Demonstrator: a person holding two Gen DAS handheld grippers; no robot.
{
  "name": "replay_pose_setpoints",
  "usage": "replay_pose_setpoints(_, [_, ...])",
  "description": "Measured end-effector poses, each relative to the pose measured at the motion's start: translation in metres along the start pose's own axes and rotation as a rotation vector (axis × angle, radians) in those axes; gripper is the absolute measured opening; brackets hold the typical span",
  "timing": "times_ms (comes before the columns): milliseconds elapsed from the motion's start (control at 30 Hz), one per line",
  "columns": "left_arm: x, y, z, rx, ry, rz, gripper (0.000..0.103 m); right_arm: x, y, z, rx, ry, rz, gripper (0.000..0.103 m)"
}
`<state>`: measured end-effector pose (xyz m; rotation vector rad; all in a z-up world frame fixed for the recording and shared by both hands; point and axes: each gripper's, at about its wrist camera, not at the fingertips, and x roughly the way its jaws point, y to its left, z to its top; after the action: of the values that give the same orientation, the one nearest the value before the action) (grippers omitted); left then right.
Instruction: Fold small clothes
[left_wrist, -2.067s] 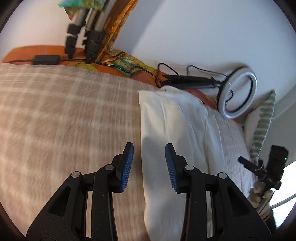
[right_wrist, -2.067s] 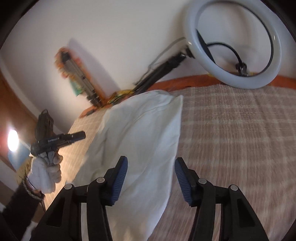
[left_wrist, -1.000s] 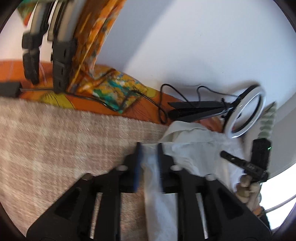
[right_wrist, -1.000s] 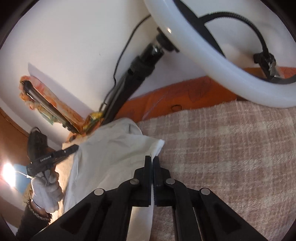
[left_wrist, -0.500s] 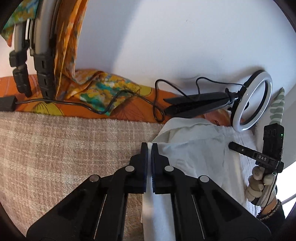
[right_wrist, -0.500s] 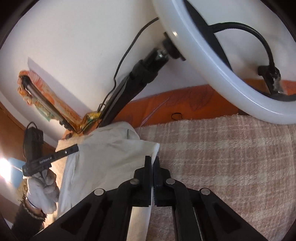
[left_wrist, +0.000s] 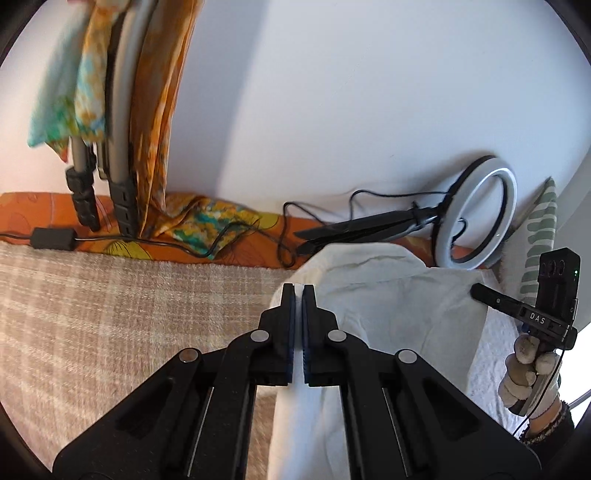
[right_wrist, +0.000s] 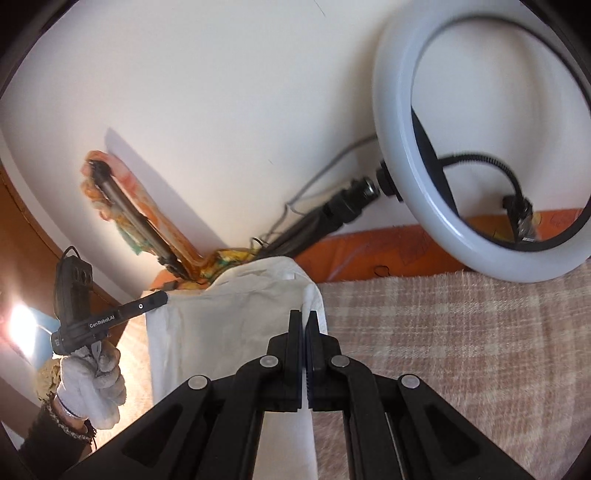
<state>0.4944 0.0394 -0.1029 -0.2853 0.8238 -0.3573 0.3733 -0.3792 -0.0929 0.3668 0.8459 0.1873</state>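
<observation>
A beige checked blanket (left_wrist: 122, 306) covers the bed, and an orange patterned sheet (left_wrist: 44, 214) shows along its far edge by the white wall (left_wrist: 351, 110). A ring light (right_wrist: 476, 147) on a folded black stand (left_wrist: 365, 227) lies at the wall, its black cable (left_wrist: 288, 236) looping over the sheet, while a black power adapter (left_wrist: 53, 238) sits further left. Grey tripod legs (left_wrist: 118, 122) lean on the wall, draped with orange and teal floral cloth (left_wrist: 159, 110).

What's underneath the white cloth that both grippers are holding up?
Around the white cloth the checked beige blanket shows, and it appears to run on beneath. The part directly under the cloth is covered, so anything lying there cannot be seen.
</observation>
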Motion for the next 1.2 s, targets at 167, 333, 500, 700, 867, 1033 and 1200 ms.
replay_pose_setpoints(167, [-0.032, -0.019, -0.004, 0.028, -0.041, 0.001, 0.0, -0.032, 0.025, -0.001, -0.051, -0.022, -0.005, 0.0])
replay_pose_setpoints(333, [-0.068, -0.036, -0.017, 0.062, -0.076, 0.003, 0.0, -0.062, 0.049, -0.01, -0.081, -0.047, -0.006, 0.0])
replay_pose_setpoints(500, [-0.103, -0.044, -0.04, 0.071, -0.102, 0.006, 0.0, -0.094, 0.072, -0.032, -0.105, -0.058, -0.006, 0.0])
replay_pose_setpoints(700, [-0.14, -0.052, -0.081, 0.083, -0.11, 0.008, 0.0, -0.12, 0.092, -0.069, -0.135, -0.048, -0.017, 0.0])
replay_pose_setpoints(867, [-0.164, -0.059, -0.118, 0.083, -0.102, 0.012, 0.0, -0.142, 0.108, -0.11, -0.17, -0.038, -0.032, 0.0])
replay_pose_setpoints(1033, [-0.183, -0.061, -0.16, 0.078, -0.087, 0.02, 0.0, -0.154, 0.115, -0.145, -0.185, -0.035, -0.032, 0.0])
replay_pose_setpoints(1200, [-0.192, -0.061, -0.203, 0.103, -0.048, 0.041, 0.0, -0.161, 0.116, -0.182, -0.18, -0.02, -0.041, 0.0])
